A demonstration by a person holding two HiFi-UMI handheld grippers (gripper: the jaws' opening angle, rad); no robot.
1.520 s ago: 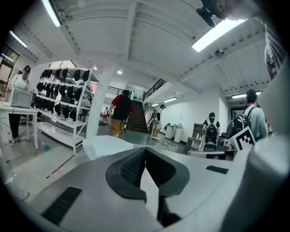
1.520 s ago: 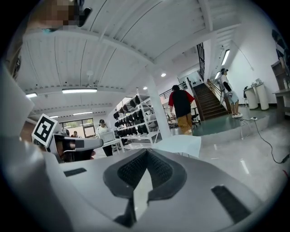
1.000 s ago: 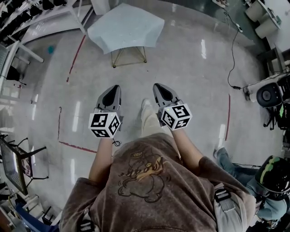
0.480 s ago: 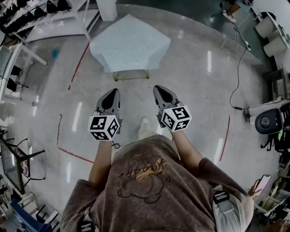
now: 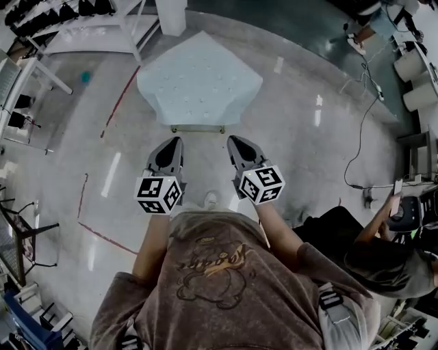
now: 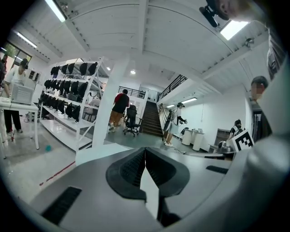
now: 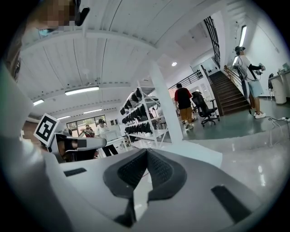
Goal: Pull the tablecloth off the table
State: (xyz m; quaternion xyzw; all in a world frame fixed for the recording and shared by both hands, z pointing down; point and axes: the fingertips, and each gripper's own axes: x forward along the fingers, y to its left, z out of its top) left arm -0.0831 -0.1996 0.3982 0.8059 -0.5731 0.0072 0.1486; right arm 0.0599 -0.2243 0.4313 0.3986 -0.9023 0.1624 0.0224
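A pale blue tablecloth [image 5: 198, 78] covers a small table whose metal frame [image 5: 197, 128] shows at its near edge. In the head view my left gripper [image 5: 175, 139] and right gripper [image 5: 233, 138] are held side by side at waist height, pointing at the table's near edge and just short of it. Both are shut with nothing between their jaws. In the left gripper view the closed left gripper [image 6: 145, 150] points over a corner of the cloth [image 6: 97, 152]. The right gripper view shows the shut right gripper [image 7: 146, 152] with the cloth [image 7: 199, 155] just beyond.
Red tape lines [image 5: 116, 102] mark the shiny floor left of the table. A white rack [image 5: 89, 20] and a pillar [image 5: 171, 10] stand behind it. A person [image 5: 369, 256] crouches at the right, near a floor cable [image 5: 356, 147]. Other people and an office chair [image 6: 131, 123] are farther off.
The table has come closer and now lies just ahead of both grippers. The grippers have stayed shut and side by side. A crouching person has appeared at the right.
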